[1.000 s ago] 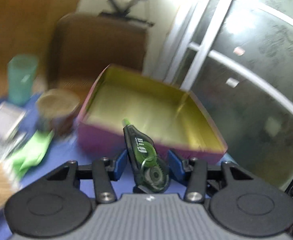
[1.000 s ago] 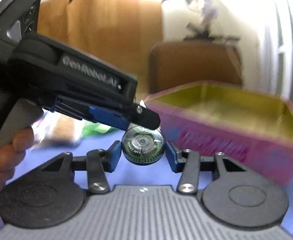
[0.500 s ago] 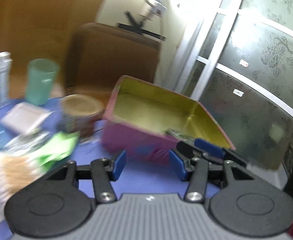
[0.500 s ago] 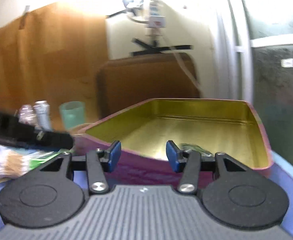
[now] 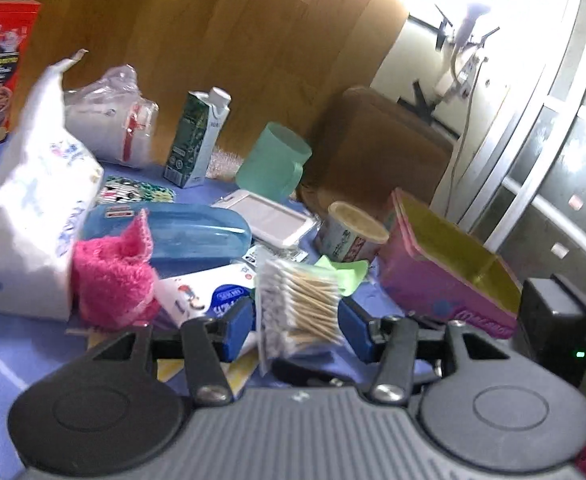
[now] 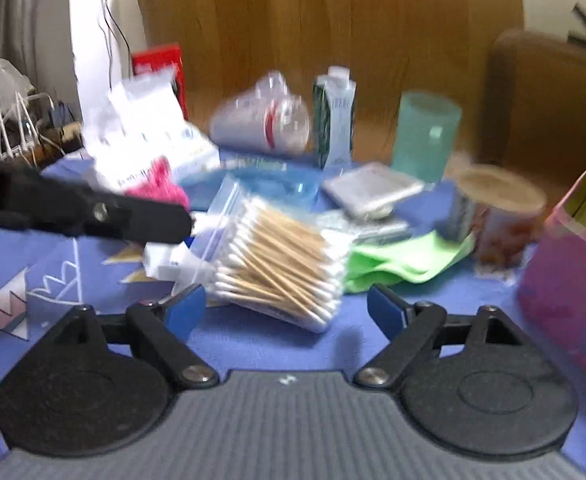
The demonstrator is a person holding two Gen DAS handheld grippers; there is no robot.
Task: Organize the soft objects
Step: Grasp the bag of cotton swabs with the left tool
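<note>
Both grippers are turning away from the pink tin and back toward the clutter. The correction tape, held a second ago, is no longer in either one; half a second ago it lay in the tin. Left gripper, jaws apart, is bracketing the bag of cotton swabs; contact unclear. Right gripper, jaws wide apart, is facing the same bag from just short of it. Swabs probably next; green cloth and pink towel are lying on the blue mat

L wrist: low, close, faces table clutter | R wrist: same, further right | shared: cotton swab bag frame centre
</note>
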